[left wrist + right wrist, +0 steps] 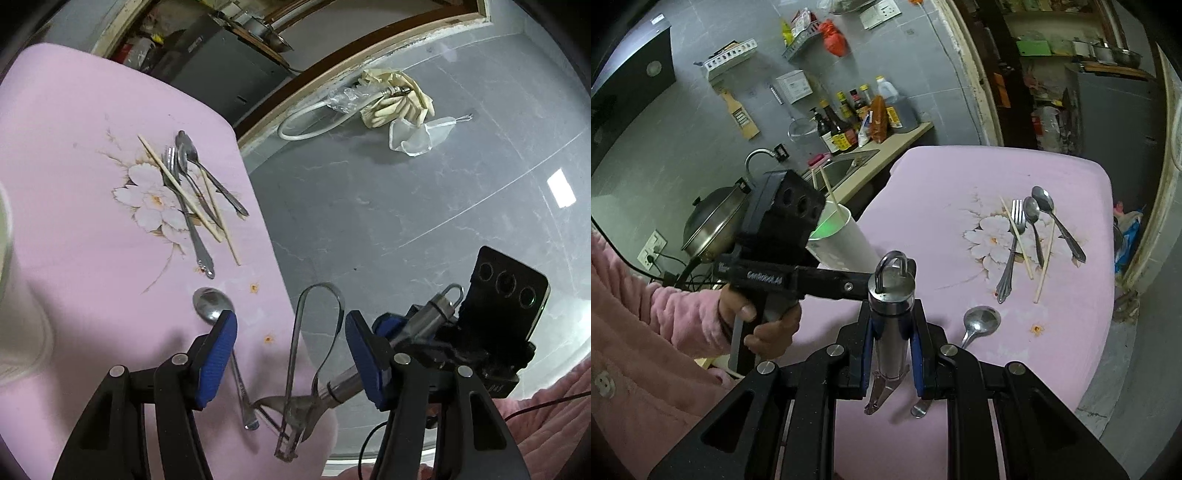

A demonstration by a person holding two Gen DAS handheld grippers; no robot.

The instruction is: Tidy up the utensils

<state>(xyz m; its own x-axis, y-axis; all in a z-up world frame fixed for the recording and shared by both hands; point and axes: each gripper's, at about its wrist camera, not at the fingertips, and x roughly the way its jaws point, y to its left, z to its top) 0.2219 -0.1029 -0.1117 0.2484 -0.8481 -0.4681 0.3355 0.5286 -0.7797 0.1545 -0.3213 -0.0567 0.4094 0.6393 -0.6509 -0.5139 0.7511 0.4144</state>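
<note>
My right gripper (892, 332) is shut on the steel handle of a peeler (892, 314), held upright over the pink table's near corner; the same peeler (351, 380) crosses the left wrist view low down. My left gripper (291, 354) is open and empty above a clear plastic tong (314, 332) and a large spoon (214, 306). A pile of a fork (177, 184), two spoons (188, 151) and chopsticks (184, 192) lies on the flower print. A white cup (846, 236) holding two chopsticks (827, 188) stands at the table's left.
The pink table (942, 177) ends close on the right, with grey floor (406, 206) below. A rag and hose (391, 99) lie on the floor by the door sill. A counter with sink, bottles (849, 118) and a pot (713, 221) stands behind the table.
</note>
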